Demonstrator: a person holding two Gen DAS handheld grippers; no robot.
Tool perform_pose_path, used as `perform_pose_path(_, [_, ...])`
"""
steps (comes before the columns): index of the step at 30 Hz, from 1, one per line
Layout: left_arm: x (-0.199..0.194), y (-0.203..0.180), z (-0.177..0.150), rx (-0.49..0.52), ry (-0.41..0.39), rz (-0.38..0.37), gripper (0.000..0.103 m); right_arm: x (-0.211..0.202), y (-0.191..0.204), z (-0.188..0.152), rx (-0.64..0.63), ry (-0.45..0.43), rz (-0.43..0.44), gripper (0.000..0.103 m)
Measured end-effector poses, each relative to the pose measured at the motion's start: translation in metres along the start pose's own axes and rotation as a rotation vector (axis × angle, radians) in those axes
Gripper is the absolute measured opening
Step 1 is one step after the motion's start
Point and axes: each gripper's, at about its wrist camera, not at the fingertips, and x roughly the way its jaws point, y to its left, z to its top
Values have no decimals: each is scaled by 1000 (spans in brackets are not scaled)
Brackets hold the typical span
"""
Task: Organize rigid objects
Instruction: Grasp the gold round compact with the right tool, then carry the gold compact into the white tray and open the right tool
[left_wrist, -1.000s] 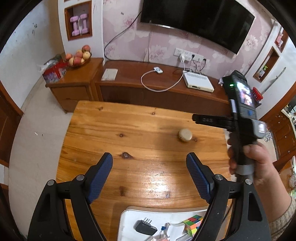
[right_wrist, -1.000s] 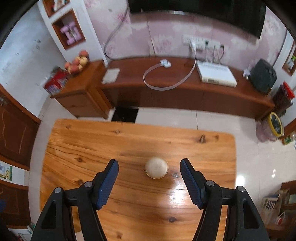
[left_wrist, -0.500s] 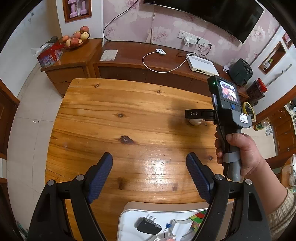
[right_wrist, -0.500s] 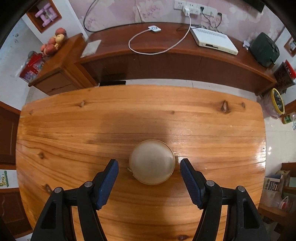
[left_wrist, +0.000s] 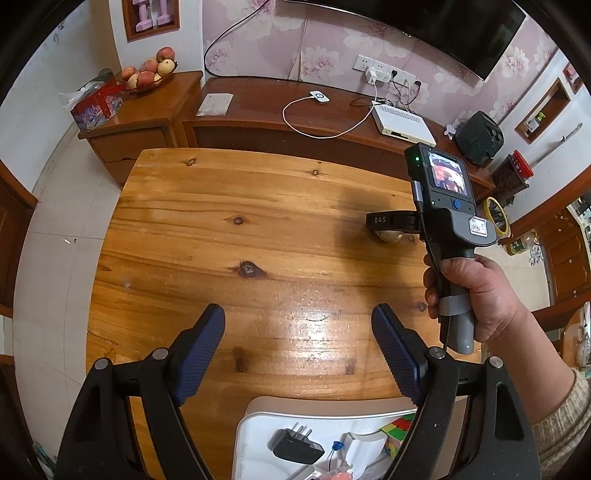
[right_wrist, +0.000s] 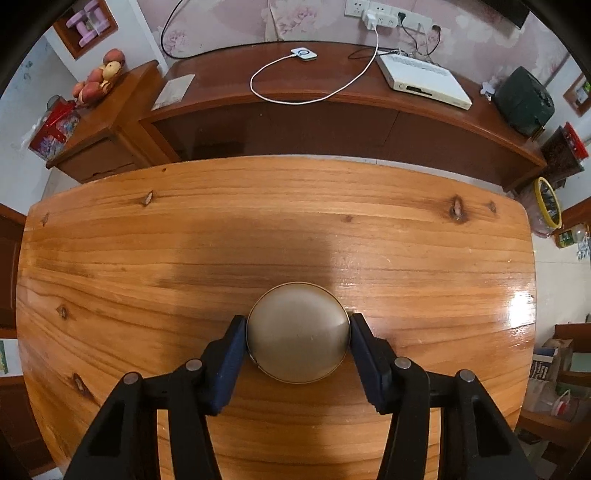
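Observation:
A round, pale metal tin (right_wrist: 297, 332) lies flat on the wooden table (right_wrist: 147, 258). My right gripper (right_wrist: 297, 325) points straight down over it. Its jaws are closing with the tin between them, and both blue pads (right_wrist: 232, 343) touch the tin's sides. In the left wrist view the same tin (left_wrist: 388, 235) peeks out under the right gripper's black finger (left_wrist: 391, 220), which a hand (left_wrist: 476, 295) holds. My left gripper (left_wrist: 297, 317) hovers open over bare wood near the table's front, with nothing between its fingers.
A white tray (left_wrist: 258, 410) sits at the table's near edge, holding a black plug adapter (left_wrist: 295, 448) and a colour cube (left_wrist: 399, 430). Beyond the table stands a low wooden cabinet (right_wrist: 332, 122) with a white box (right_wrist: 424, 79) and a cable.
My right gripper came down around the tin and its jaws closed in until the pads met its sides. The left gripper sank a little and stayed open.

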Motion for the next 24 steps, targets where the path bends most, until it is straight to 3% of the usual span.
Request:
perform_pose_path(6, [-7, 1, -4, 4, -9, 8, 84, -12, -7, -6, 4, -7, 4, 55])
perform_pose_path(11, [-22, 0, -10, 1, -24, 11, 84, -44, -9, -17, -8, -51, 23, 55])
perform_pose_path(24, [-83, -15, -54, 26, -93, 30, 84, -179, -18, -95, -55, -232, 72, 55])
